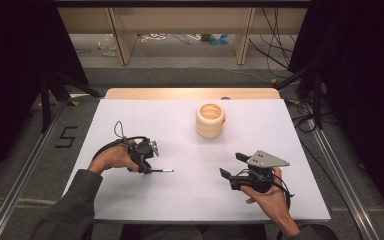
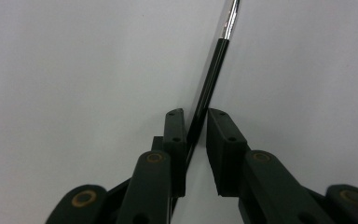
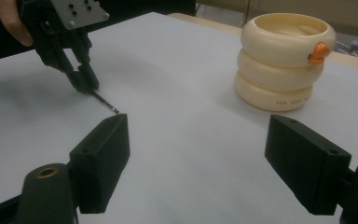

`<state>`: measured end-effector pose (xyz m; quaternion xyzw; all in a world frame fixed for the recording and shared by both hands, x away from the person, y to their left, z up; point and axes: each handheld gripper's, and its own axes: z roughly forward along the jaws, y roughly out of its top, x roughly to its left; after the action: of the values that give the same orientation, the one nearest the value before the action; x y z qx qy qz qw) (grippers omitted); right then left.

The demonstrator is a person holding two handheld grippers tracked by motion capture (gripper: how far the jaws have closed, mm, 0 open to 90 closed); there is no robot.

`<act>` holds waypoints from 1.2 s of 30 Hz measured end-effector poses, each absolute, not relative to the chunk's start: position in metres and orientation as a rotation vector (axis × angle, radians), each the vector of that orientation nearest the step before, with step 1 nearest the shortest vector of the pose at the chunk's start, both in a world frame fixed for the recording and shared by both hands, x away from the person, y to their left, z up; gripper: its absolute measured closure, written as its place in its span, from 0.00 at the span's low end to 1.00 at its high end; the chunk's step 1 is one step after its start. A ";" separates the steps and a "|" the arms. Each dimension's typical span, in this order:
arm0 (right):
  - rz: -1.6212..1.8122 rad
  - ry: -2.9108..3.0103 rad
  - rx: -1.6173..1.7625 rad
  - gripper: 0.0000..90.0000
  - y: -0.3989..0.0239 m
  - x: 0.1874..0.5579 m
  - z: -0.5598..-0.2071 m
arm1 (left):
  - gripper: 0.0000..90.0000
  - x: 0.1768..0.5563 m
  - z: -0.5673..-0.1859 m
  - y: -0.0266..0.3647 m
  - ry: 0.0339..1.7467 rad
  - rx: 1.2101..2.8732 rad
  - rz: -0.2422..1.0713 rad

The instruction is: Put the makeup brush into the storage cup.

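A thin black pen [image 1: 161, 171] with a silver tip lies on the white table [image 1: 190, 200], left of centre. My left gripper [image 1: 147, 170] points down at its near end. In the left gripper view the pen [image 2: 214, 70] runs between the jaws of that gripper [image 2: 196, 116]. It lies against the left pad, with a thin sliver of table showing before the right pad. My right gripper [image 1: 230, 165] rests at the front right, open wide with nothing in it. In the right gripper view, its jaws [image 3: 198, 135] frame the left gripper [image 3: 86, 84] and the pen [image 3: 105, 102].
A cream container of stacked rings [image 1: 210, 120] with a small orange beak [image 3: 318, 52] stands at the middle back of the table. Behind the table are a wooden strip, shelf legs and cables on the floor. Metal rails run along both sides.
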<state>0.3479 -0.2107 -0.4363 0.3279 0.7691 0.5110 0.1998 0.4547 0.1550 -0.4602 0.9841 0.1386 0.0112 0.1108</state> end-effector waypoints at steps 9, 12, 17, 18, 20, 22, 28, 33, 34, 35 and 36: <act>1.417 2.158 0.923 0.26 -0.211 0.347 -0.436 | 0.93 0.455 -0.460 0.152 0.464 2.907 0.030; 1.413 2.162 0.925 0.26 -0.211 0.347 -0.436 | 0.94 0.453 -0.459 0.149 0.447 2.932 0.045; 1.418 2.159 0.922 0.26 -0.211 0.347 -0.436 | 0.94 0.453 -0.459 0.148 0.445 2.939 0.051; 1.419 2.159 0.923 0.26 -0.211 0.347 -0.436 | 0.94 0.453 -0.459 0.148 0.445 2.939 0.051; 1.401 2.169 0.929 0.26 -0.212 0.347 -0.435 | 0.94 0.453 -0.459 0.149 0.451 2.929 0.051; 1.419 2.159 0.923 0.26 -0.211 0.347 -0.436 | 0.94 0.453 -0.459 0.149 0.454 2.924 0.051; 1.422 2.158 0.923 0.26 -0.211 0.348 -0.436 | 0.94 0.453 -0.457 0.152 0.482 2.879 0.033; 1.414 2.160 0.926 0.26 -0.212 0.348 -0.436 | 0.94 0.450 -0.449 0.149 0.541 2.783 0.006; 1.416 2.162 0.925 0.26 -0.212 0.347 -0.436 | 0.94 0.452 -0.448 0.149 0.508 2.765 0.024; 1.421 2.159 0.923 0.26 -0.211 0.347 -0.436 | 0.94 0.450 -0.448 0.148 0.537 2.728 0.019; 1.421 2.158 0.923 0.26 -0.211 0.347 -0.436 | 0.94 0.450 -0.445 0.147 0.541 2.693 0.009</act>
<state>0.3474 -0.2114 -0.4357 0.3299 0.7710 0.5077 0.1975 0.4503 0.1467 -0.4450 0.9614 0.1931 0.0031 0.1961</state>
